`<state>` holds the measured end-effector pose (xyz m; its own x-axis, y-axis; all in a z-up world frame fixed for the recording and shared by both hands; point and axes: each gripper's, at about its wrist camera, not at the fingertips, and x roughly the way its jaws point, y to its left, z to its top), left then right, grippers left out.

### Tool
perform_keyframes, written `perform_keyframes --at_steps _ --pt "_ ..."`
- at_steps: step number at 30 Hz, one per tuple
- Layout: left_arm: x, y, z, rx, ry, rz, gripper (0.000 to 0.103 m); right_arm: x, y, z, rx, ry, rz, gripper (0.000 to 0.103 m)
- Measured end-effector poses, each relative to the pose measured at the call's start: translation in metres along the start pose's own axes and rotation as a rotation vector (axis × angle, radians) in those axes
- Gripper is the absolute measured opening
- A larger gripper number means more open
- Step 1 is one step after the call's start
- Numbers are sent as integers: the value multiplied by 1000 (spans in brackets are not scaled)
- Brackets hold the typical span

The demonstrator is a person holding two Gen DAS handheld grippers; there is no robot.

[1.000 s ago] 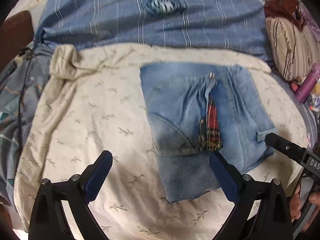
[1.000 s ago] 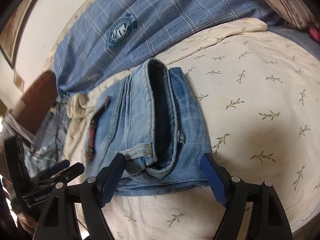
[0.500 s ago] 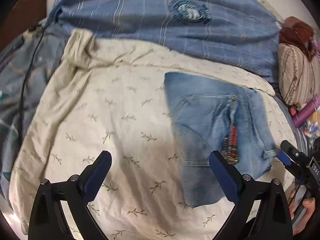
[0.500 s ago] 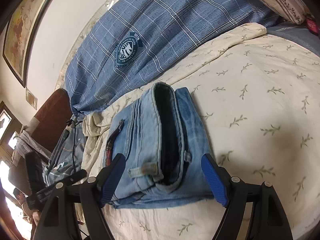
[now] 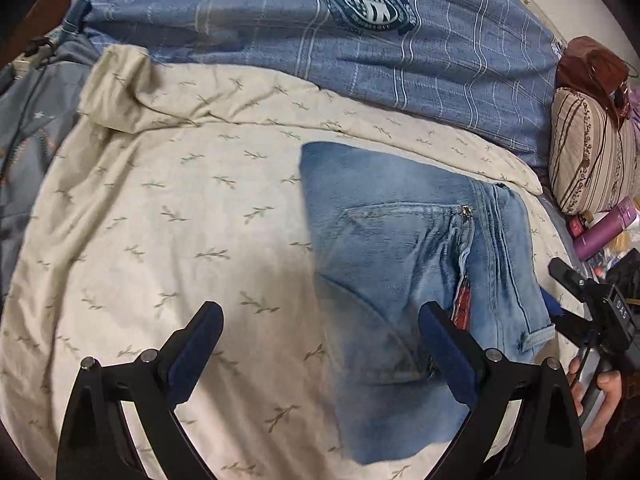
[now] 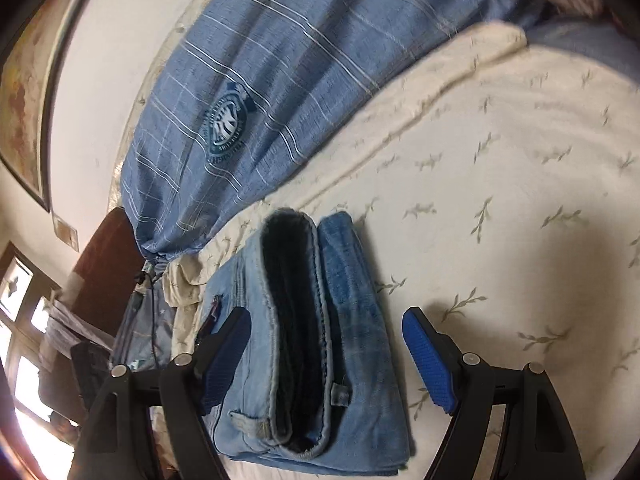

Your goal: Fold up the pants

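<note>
1. Right now the jeans (image 5: 416, 280) lie as a compact folded bundle on the cream sheet (image 5: 160, 220), just below the blue plaid cover (image 5: 280, 20) w/ the round crest; fold looks done or nearly so.
2. Left gripper (image 5: 320, 344) is spread wide and holds nothing: one pad over bare sheet, the other above the bundle's near edge.
3. Right gripper (image 6: 326, 356) is spread wide too, straddling the bundle's waistband end, pads clear of the denim on both sides.
4. Risk: either pad dragging across the bundle on its way past could peel the top layer open. Denim is thick and springy, so the stacked layers gape already; the dark inner gap at the waistband end shows it.
5. Risk: the belt loop (image 6: 340, 394) and frayed tab at that end stick out, easy to snag w/ a fingertip.
6. Risk: the sheet is soft and rumpled towards the plaid cover; pressing down beside the bundle could tilt it and slide the layers askew.
7. Materials: faded light-blue denim w/ heavy seams and a red-patterned strip (image 5: 464, 304) near the pocket, prob. a trim or lining, hard to tell. Sheet is thin cotton w/ small leaf sprigs. Gripper pads are blue, ribbed rubber on black frames.
</note>
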<state>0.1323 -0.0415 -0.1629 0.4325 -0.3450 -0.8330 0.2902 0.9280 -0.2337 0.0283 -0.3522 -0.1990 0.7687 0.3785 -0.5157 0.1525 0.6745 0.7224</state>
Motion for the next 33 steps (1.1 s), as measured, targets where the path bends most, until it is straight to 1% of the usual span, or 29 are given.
perform_keyframes --at_steps 3,5,7,10,12,15,17,19,21,23,26,29,33 --pt "12 -6 1 8 26 -25 98 11 -6 4 35 36 21 81" --pt "19 -5 1 -3 35 -44 98 17 -8 6 32 47 9 81" --pt "24 -2 1 -16 42 -67 98 21 -9 9 25 53 18 81" --pt "29 2 2 -20 54 -109 98 27 -14 14 41 71 67 81" --pt "31 4 3 -4 46 -133 98 31 -14 15 43 86 105 81" --pt "28 3 2 26 30 -159 97 39 -4 12 11 149 175 82" --pt "23 3 1 47 15 -205 97 41 6 6 -21 183 226 82" --pt "18 3 0 66 -3 -215 97 42 11 3 -49 192 232 82" --pt "17 3 0 80 -14 -207 97 45 8 1 -41 206 211 82" --pt "20 4 1 66 -2 -190 97 50 5 -1 -29 223 187 81" --pt "23 1 1 60 2 -164 97 51 9 -5 -66 219 161 81" --pt "14 -9 -1 100 -50 -107 97 51 12 -6 -111 216 144 81" --pt "-1 -23 -4 177 -124 -8 97 49 8 -6 -105 217 156 81"
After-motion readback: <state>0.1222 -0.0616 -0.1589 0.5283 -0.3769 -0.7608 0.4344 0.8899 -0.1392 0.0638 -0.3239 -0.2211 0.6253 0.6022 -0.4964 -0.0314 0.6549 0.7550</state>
